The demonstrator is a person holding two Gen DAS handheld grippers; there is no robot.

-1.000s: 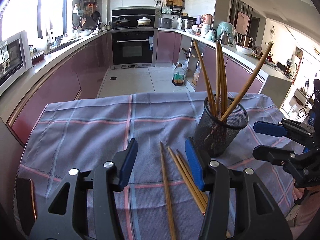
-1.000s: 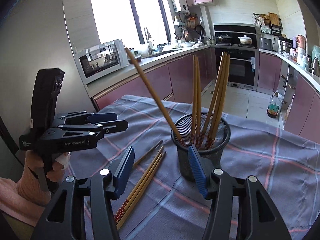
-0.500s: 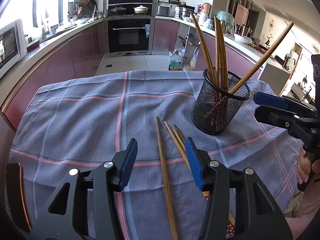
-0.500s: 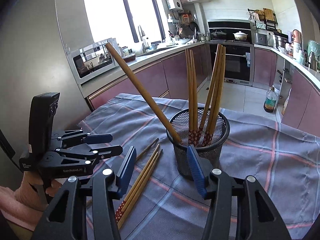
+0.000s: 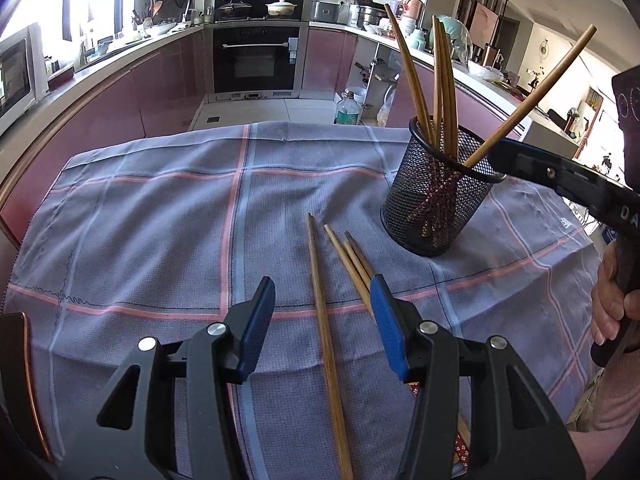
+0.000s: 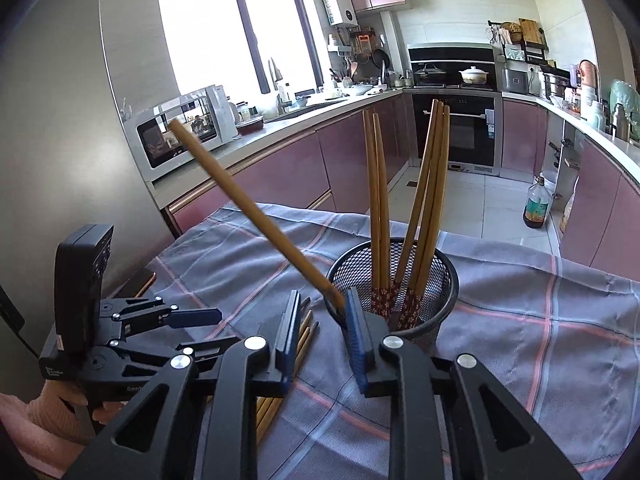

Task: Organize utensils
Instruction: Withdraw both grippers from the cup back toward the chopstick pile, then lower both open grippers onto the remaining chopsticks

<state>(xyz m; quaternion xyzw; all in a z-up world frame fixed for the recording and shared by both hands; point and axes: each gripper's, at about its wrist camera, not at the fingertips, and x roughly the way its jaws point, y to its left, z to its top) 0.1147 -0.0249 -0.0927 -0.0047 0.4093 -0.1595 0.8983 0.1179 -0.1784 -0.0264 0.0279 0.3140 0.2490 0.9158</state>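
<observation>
The right tool (image 6: 320, 322) has just been narrowing, empty, beside the mesh cup (image 6: 436, 280); the left tool (image 5: 322, 312), apart, straddles loose chopsticks (image 5: 324, 320) mid-bench.

A grey-blue checked cloth (image 5: 160, 220) with pink lines covers the surface. On it, right of centre in the left wrist view, stands a black mesh cup (image 5: 436, 200); loose wooden chopsticks (image 5: 324, 320) lie at lower centre.

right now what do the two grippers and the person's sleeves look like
Both the left gripper and the right gripper are black plastic clamps with silver rivets and blue pads on the fingers. White lettering marks their bodies. A pink knitted sleeve covers the left wrist.
</observation>
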